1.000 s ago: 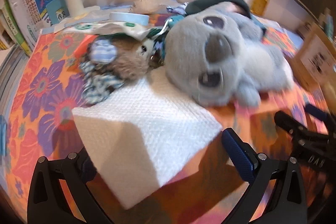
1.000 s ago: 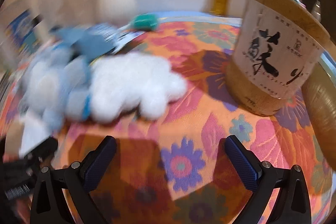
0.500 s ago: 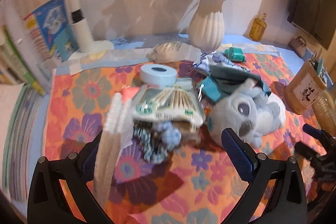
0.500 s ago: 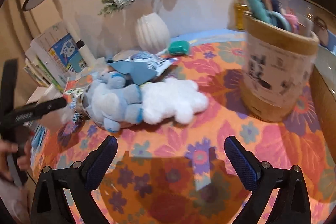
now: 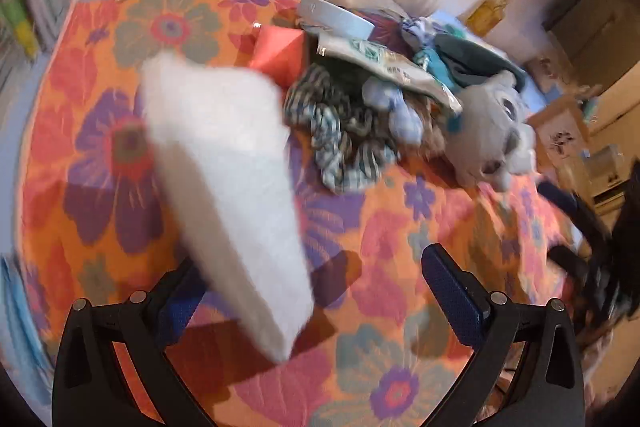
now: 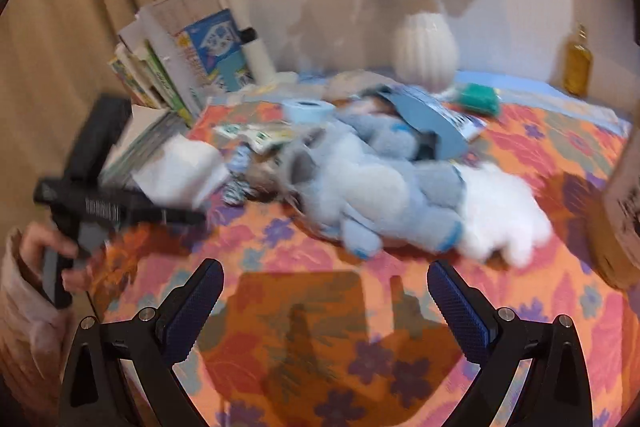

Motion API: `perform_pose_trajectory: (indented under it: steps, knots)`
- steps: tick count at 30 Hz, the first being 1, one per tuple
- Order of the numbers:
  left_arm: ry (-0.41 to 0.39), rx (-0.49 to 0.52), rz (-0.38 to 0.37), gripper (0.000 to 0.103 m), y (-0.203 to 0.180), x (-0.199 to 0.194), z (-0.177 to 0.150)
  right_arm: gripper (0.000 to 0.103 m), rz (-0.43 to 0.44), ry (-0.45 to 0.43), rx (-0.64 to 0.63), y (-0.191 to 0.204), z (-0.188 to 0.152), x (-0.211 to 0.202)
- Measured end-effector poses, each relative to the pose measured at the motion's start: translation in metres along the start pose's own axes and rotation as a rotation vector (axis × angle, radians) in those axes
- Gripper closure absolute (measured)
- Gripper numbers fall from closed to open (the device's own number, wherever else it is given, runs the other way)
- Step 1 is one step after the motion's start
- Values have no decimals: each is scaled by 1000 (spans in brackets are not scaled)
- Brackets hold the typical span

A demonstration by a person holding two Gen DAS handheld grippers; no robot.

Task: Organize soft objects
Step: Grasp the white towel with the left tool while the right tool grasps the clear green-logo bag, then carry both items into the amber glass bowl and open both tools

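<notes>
Hanging against the inner face of the left gripper's (image 5: pixel 314 297) left finger, a folded white paper towel (image 5: pixel 228 183) slants up and away over the floral tablecloth (image 5: pixel 120 155). The right finger stands well apart from the towel, so the jaws are spread wide; whether the towel is pinched, stuck to the pad or merely in front of it cannot be told, as the frame is motion-blurred. In the right wrist view the same towel (image 6: pixel 180 171) shows at the tip of the left gripper (image 6: pixel 188 215), above the left edge of the table, with a person's hand (image 6: pixel 56 255) in a pale sleeve on the handle.

Right gripper (image 6: pixel 324 293): fingers wide apart, nothing between them, hovering over bare cloth near the front of the table.

Soft items lie heaped mid-table. A grey koala plush (image 6: pixel 360 187) lies on its side, head toward the towel. A white fluffy plush (image 6: pixel 500 215) touches its right flank. A striped blue-green fabric bundle (image 5: pixel 344 143) sits just left of the koala's head, touching a small brown plush (image 5: pixel 428 131). A clear packet of cotton swabs (image 5: pixel 384 63) rests on top of these. A pale blue tape roll (image 6: pixel 306 109) lies behind the pile.

Behind: white ribbed vase (image 6: pixel 426 51) with flowers, amber bottle (image 6: pixel 578 61) at the wall, books (image 6: pixel 176 55) leaning at left, a wooden container (image 6: pixel 624 195) at the right edge.
</notes>
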State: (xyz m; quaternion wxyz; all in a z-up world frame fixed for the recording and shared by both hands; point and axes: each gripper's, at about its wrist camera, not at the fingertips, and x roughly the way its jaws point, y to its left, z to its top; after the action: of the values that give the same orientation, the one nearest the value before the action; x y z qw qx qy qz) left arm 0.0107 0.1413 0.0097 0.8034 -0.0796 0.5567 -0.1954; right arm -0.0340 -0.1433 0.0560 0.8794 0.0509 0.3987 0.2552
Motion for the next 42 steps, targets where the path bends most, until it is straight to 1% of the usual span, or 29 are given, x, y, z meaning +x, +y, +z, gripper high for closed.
perform_pose_trajectory:
  steps: [3,5,7,8,10,12,13,14,15,16,17,18,19,20,21,22,23,24,25,26,27,29,33,37,39,42]
  knots:
    - [-53,-2,9,1,5,-17,-12,0,-6,-41,-55,12,24,0]
    - [-96,18,12,1,5,-29,-14,0,-12,-35,-134,29,43,9]
    - [-134,30,36,1,7,-33,-9,0,-37,-9,-218,48,58,27]
    - [-137,30,67,1,9,-30,-2,1,-46,9,-248,56,65,38]
    - [-108,36,88,1,10,-16,5,3,-48,59,-268,66,77,61]
    - [-74,33,82,1,10,1,8,11,-68,132,-282,73,87,90]
    - [-75,43,96,1,7,8,9,17,-78,166,-289,74,90,103]
    - [-98,64,126,1,4,9,8,25,-91,197,-282,73,94,118]
    - [-107,84,161,1,0,12,10,27,-103,224,-264,71,97,130]
    - [-108,89,191,1,-3,16,11,35,-106,248,-244,68,100,140]
    - [-117,93,239,1,-9,21,12,41,-84,266,-205,61,102,149]
    - [-121,107,272,1,-14,25,12,42,-68,262,-182,57,103,150]
    - [-129,144,301,1,-22,29,11,47,-40,239,-152,53,106,148]
    - [-150,157,298,10,-26,27,8,59,-21,225,-132,51,108,144]
    - [-189,152,306,29,-29,25,7,63,2,212,-105,48,110,139]
    - [-214,141,287,48,-29,21,5,69,16,200,-80,46,114,135]
    - [-230,114,239,84,-28,16,6,73,32,185,-53,42,117,129]
    - [-232,76,203,92,-24,14,7,74,53,169,-21,38,122,124]
    - [-233,33,173,92,-20,13,7,75,82,155,17,33,126,119]
    - [-239,3,154,92,-17,13,8,76,129,150,64,26,130,113]
    - [-237,-9,149,93,-15,12,7,76,174,150,105,21,132,108]
    - [-238,-24,153,93,-16,8,4,77,225,118,163,12,136,94]
    - [-247,-51,168,93,-15,-5,-1,79,324,82,242,3,137,67]
    - [-267,-84,161,93,-18,-20,0,80,384,70,301,-2,131,37]
    - [-277,-79,166,93,-24,-27,0,80,396,55,309,-2,126,21]
    - [-277,-90,145,93,-30,-32,-1,80,405,50,329,-6,116,0]
